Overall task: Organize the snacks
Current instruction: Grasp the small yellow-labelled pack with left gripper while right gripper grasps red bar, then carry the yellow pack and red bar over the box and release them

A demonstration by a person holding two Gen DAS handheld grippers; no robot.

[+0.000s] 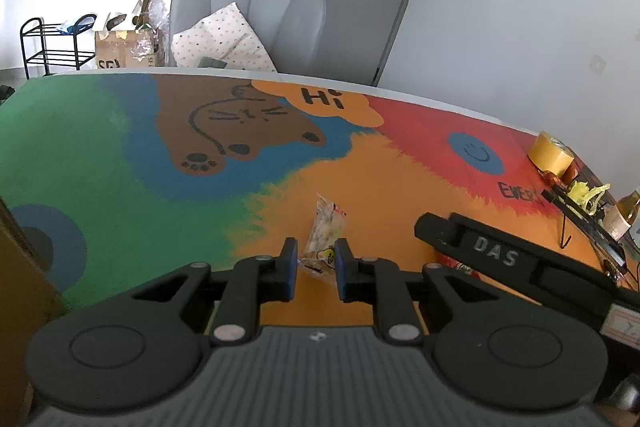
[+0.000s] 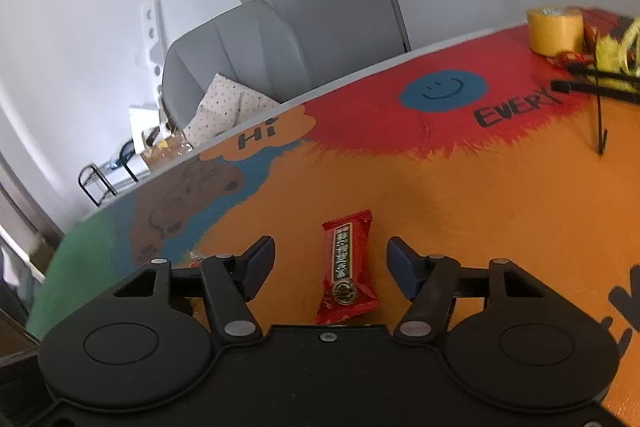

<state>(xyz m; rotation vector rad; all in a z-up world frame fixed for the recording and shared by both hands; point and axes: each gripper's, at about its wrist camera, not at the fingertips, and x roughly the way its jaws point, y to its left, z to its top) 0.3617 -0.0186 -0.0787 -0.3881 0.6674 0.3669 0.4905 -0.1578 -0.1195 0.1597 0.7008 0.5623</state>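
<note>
A clear snack packet point(image 1: 325, 239) with pale pieces inside lay on the orange part of the worktop point(image 1: 120, 163). Its near end sat between the two blue pads of the left tool point(image 1: 316, 269). The pads stood close to the packet on both sides, but I cannot tell if they already pressed it.

A red candy packet point(image 2: 347, 267) with a green label lay lengthwise on the orange area in the right wrist view. It was in the gap of the right tool point(image 2: 330, 267), whose fingers point(image 2: 256, 263) were spread wide and stood apart from the wrapper on each side, so this tool held nothing.

In the left wrist view the right tool appeared as a black body marked "DAS" point(image 1: 496, 255), just to the right of the left tool.

Farther away, near the worktop's edge, stood a yellow tape roll point(image 2: 554, 31), next to a black wire rack point(image 2: 596, 87) with yellow-green things on it. Behind the worktop was a gray chair point(image 1: 256, 7) with a dotted pillow point(image 1: 224, 41).
</note>
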